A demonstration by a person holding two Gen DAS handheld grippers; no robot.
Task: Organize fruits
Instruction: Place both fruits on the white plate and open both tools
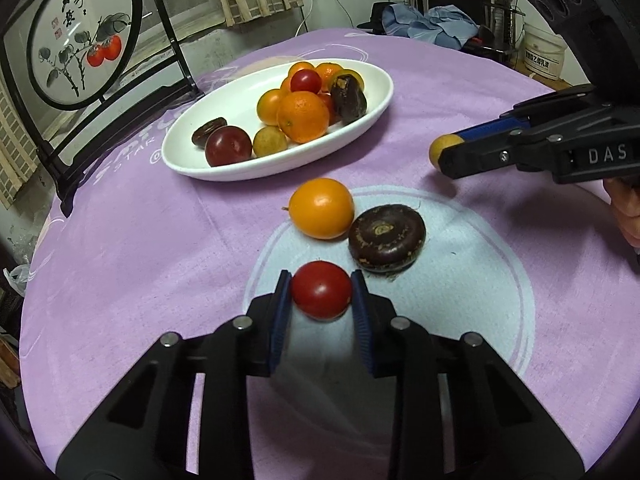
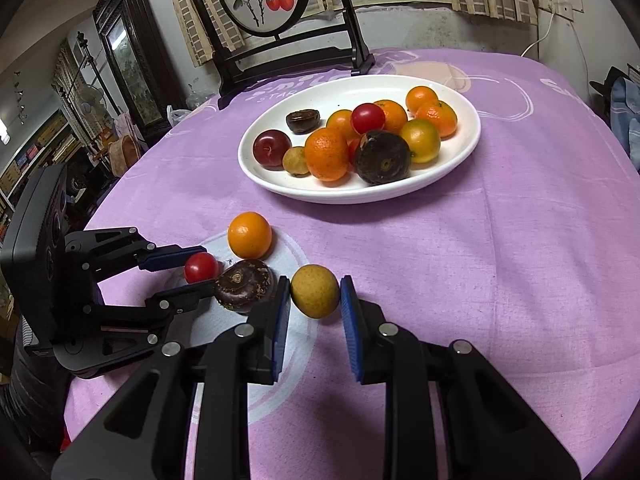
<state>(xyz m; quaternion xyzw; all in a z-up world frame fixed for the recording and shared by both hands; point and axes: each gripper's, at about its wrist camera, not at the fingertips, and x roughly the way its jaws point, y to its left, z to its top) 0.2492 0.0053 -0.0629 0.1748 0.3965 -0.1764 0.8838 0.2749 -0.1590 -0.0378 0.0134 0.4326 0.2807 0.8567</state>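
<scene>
The left hand-held gripper [image 1: 321, 294] has its blue pads pinched on a small red tomato [image 1: 321, 290], low over the pale round patch of the cloth. The right hand-held gripper [image 2: 315, 296] is clamped on a small yellow-brown fruit [image 2: 315, 290], held a little above the cloth and casting a shadow beneath. Between the two, on the cloth, lie a dark brown flattened fruit [image 1: 387, 237] and an orange fruit [image 1: 321, 208], touching each other; the tomato sits just beside the brown one.

The right gripper's body carries the letters "DAS" [image 1: 607, 154]. The lilac tablecloth [image 1: 140, 248] over the worktop has white print, of which "STAR" can be made out by the plate. Brush characters are painted on the round screen [image 1: 82, 36], too small for me to read, beside two red fruits on a branch.

Farther back on the cloth stands a white oval plate [image 1: 224, 104] heaped with oranges, tomatoes, plum-red and dark brown fruit. The screen in its black stand sits behind it. The room is cluttered: curtains, a bucket, crumpled blue cloth, shelves.
</scene>
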